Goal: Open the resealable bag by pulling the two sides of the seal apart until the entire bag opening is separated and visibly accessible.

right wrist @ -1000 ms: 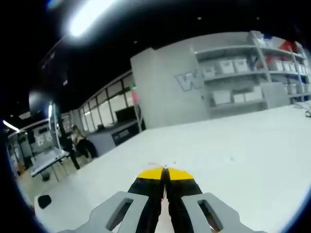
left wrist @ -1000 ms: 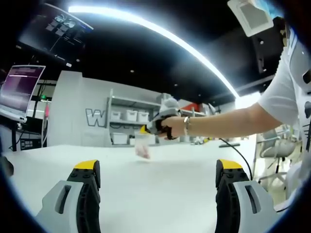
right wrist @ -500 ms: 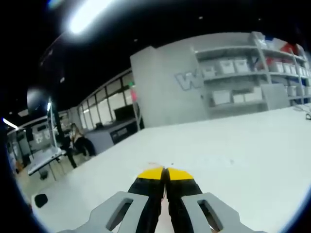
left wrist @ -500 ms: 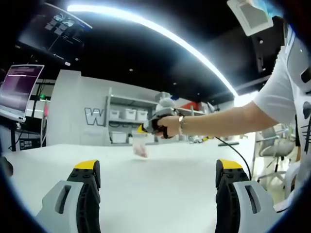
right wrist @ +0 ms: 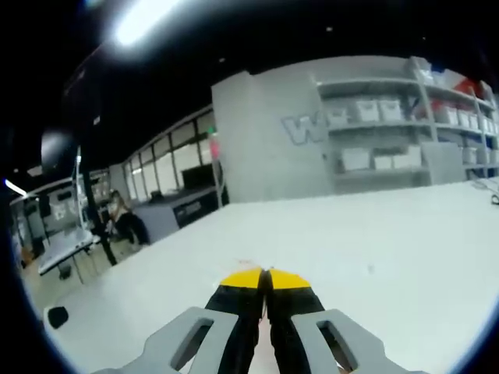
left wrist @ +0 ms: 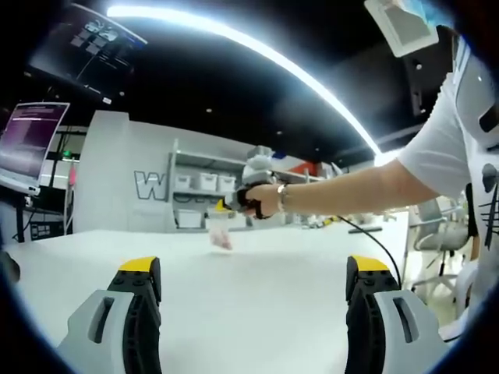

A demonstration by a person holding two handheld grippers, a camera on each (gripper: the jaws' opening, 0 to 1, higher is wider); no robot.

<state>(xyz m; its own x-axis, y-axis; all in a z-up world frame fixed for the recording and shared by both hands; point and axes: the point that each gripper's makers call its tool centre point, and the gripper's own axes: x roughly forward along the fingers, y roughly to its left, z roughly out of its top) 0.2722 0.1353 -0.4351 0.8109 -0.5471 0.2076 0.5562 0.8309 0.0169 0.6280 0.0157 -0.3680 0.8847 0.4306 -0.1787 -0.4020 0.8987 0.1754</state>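
Observation:
Over the white table [left wrist: 257, 319], a person's hand holds my right gripper [left wrist: 234, 204] out at arm's length. A small clear resealable bag [left wrist: 221, 234] with something pinkish inside hangs below it, above the tabletop. In the right gripper view, my right gripper [right wrist: 265, 276] has its yellow-tipped jaws pressed together on the bag's thin edge, and a pale pink strip of the bag [right wrist: 264, 354] shows between them. My left gripper [left wrist: 253, 269] stands wide open near the table's front, with nothing between its fingers, well short of the bag.
A grey wall with shelves of white bins [left wrist: 204, 185] stands behind the table. A lit monitor [left wrist: 31, 140] is at the far left. A black cable [left wrist: 374, 241] trails from the right hand. Another person [right wrist: 121, 222] sits at a distant desk.
In the left gripper view the right hand, with the hanging bag, has drifted left and slightly up. My left gripper has stayed open and still.

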